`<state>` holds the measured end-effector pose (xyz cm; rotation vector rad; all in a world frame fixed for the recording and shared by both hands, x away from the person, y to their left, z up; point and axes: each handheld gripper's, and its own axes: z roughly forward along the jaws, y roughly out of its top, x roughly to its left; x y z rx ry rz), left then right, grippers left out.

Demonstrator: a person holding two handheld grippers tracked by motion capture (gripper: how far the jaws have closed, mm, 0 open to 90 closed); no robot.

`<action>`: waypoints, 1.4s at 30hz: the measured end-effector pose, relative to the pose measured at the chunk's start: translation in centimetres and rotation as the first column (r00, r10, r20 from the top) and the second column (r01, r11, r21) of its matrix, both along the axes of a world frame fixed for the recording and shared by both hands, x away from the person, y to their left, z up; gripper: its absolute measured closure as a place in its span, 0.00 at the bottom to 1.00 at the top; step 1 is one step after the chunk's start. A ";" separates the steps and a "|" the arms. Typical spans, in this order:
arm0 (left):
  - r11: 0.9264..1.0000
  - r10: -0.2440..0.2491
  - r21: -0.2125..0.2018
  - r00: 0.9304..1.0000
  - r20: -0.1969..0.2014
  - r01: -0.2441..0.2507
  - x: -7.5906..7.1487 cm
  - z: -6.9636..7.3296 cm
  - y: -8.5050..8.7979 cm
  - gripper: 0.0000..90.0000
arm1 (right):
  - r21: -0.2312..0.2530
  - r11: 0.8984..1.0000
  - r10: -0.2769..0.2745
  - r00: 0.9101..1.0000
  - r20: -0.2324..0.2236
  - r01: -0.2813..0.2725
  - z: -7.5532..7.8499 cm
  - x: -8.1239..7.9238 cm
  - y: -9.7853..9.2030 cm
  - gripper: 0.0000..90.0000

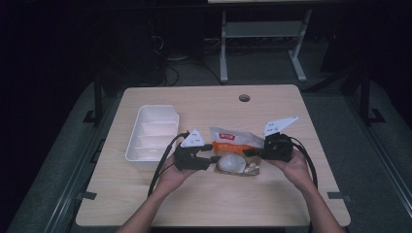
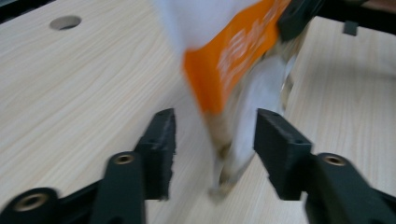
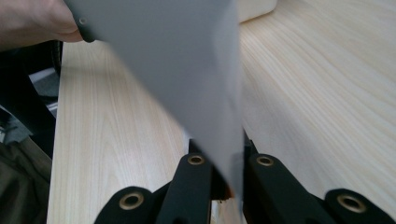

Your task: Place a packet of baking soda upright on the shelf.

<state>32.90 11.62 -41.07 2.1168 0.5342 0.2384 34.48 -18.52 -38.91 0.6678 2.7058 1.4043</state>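
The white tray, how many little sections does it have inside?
3, as far as I can tell. The white tray has one section at the far end, one in the middle and one at the near end.
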 end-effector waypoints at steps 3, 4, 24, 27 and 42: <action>1.000 0.010 0.008 1.000 0.006 -0.010 -0.6 -0.2 0.3 0.46 | -0.007 1.000 -0.008 1.000 0.023 0.008 0.6 -0.4 -0.4 1.00; 1.000 0.015 0.009 1.000 0.012 -0.015 -0.8 -0.2 0.4 0.45 | -0.009 1.000 -0.011 1.000 0.028 0.011 0.8 -0.4 -0.6 1.00; 0.998 -0.028 0.052 1.000 -0.004 0.028 -4.5 -1.6 1.7 0.28 | 0.002 0.998 -0.060 0.997 0.056 0.060 4.3 2.2 1.5 1.00; 0.998 -0.038 0.056 0.999 -0.007 0.038 -4.8 -1.6 1.8 0.27 | 0.001 0.998 -0.056 0.997 0.057 0.056 4.7 2.8 2.5 1.00; 0.998 -0.059 0.037 0.998 -0.023 0.060 -5.6 -1.7 2.7 0.26 | 0.039 0.999 -0.020 0.995 0.093 0.017 7.8 6.9 8.0 1.00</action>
